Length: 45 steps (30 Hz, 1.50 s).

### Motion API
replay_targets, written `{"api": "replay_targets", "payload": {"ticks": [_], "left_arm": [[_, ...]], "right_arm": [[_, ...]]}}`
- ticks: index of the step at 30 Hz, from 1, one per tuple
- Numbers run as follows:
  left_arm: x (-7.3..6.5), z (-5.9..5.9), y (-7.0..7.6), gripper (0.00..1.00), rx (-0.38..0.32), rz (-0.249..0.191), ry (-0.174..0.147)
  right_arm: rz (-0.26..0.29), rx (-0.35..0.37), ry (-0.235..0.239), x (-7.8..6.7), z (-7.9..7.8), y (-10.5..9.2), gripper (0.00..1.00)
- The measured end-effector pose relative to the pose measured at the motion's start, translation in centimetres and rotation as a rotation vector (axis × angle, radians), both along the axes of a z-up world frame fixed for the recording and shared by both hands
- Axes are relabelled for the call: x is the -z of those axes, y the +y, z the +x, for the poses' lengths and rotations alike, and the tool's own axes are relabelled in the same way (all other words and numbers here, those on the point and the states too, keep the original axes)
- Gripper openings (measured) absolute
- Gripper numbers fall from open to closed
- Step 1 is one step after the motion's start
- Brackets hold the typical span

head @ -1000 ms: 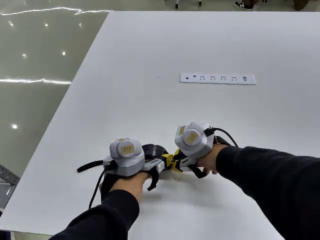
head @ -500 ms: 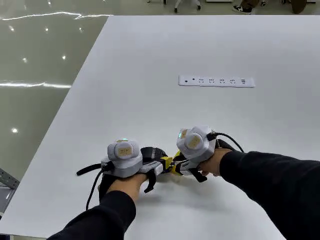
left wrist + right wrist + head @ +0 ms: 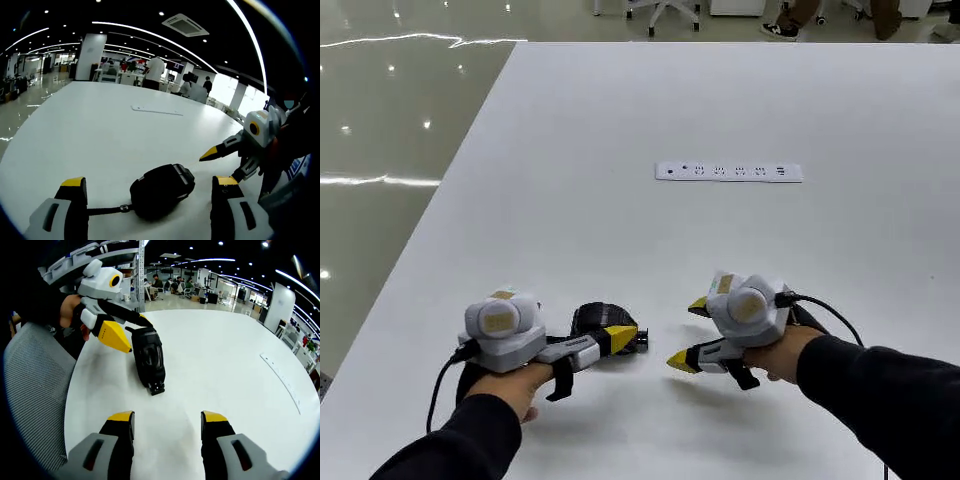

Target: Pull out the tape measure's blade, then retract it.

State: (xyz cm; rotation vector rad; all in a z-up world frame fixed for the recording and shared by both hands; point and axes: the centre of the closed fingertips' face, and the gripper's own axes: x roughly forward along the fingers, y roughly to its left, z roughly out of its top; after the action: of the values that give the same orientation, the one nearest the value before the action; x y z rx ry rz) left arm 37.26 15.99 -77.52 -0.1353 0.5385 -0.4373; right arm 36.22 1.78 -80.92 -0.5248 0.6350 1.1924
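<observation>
1. Although its jaws stand wide apart, the left hand-held gripper [image 3: 149, 181] brackets the black tape measure [image 3: 162, 190] lying on the white tabletop [image 3: 620, 150]; its case looks rigid, smooth and fairly heavy.
2. Right hand-held gripper [image 3: 169, 416], jaws apart and empty, faces the case's mouth; the thin blade tip there seems the place to pinch.

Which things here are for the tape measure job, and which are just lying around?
For the job:
- tape measure, lying on the table, blade in
- left gripper, open, a jaw on each side of it
- right gripper, open, holding nothing

Just lying about:
- power strip, further back
</observation>
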Motion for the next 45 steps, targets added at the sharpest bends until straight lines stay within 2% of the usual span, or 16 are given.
{"api": "replay_targets", "payload": {"ticks": [1, 8, 13, 15, 18, 20, 22, 26, 28, 29, 31, 34, 37, 39, 41, 45], "left_arm": [[-0.3, -0.4, 0.2, 1.00, 0.026, 0.017, -0.014], [-1.5, -2.4, 1.1, 1.00, 0.127, -0.012, -0.032], [-1.4, -3.4, 3.1, 1.00, 0.133, 0.031, -0.029], [-1.3, -4.1, 3.9, 1.00, 0.141, 0.062, -0.012], [-2.1, -5.5, 3.8, 1.00, 0.210, 0.096, -0.047], [-2.3, -6.4, 3.8, 1.00, 0.224, 0.077, -0.026], [-2.2, -6.8, 4.2, 1.00, 0.222, 0.082, -0.022], [-2.0, -7.5, 5.4, 1.00, 0.202, 0.077, -0.009], [-2.0, -8.4, 5.3, 1.00, 0.230, 0.071, -0.003], [-2.1, -8.6, 5.4, 1.00, 0.236, 0.080, -0.014], [-2.1, -9.0, 5.9, 1.00, 0.234, 0.080, -0.016], [-2.0, -9.4, 6.8, 1.00, 0.227, 0.089, -0.013], [-1.3, -10.0, 7.3, 1.00, 0.250, 0.122, 0.016], [-1.5, -10.1, 7.6, 1.00, 0.262, 0.150, 0.002], [-1.5, -10.1, 7.9, 1.00, 0.257, 0.166, 0.005], [-1.5, -10.2, 8.3, 1.00, 0.246, 0.168, -0.006]], "right_arm": [[0.009, 0.015, 0.002, -0.2, -0.3, -0.9, 0.49], [0.078, 0.163, -0.009, -1.7, -1.8, -6.3, 0.54], [0.087, 0.245, -0.021, -2.2, -3.0, -10.4, 0.56], [0.093, 0.292, -0.022, -2.4, -3.5, -12.5, 0.58], [0.122, 0.387, -0.001, -2.8, -4.4, -15.9, 0.62], [0.111, 0.422, -0.009, -3.0, -4.8, -18.1, 0.65], [0.109, 0.438, -0.012, -3.2, -5.2, -19.5, 0.67], [0.076, 0.474, -0.013, -2.3, -6.3, -22.4, 0.68], [0.048, 0.475, -0.013, -2.1, -6.8, -23.5, 0.69], [0.050, 0.477, -0.011, -2.2, -6.9, -23.8, 0.71], [0.061, 0.485, -0.007, -2.9, -7.0, -23.8, 0.75], [0.052, 0.471, -0.031, -3.6, -7.1, -24.0, 0.81], [0.038, 0.450, -0.038, -3.9, -7.8, -24.4, 0.88], [0.032, 0.452, -0.034, -3.9, -8.3, -24.9, 0.92], [0.035, 0.460, -0.036, -4.0, -8.5, -25.4, 0.98], [0.056, 0.464, -0.028, -4.3, -9.0, -25.7, 1.00]]}}
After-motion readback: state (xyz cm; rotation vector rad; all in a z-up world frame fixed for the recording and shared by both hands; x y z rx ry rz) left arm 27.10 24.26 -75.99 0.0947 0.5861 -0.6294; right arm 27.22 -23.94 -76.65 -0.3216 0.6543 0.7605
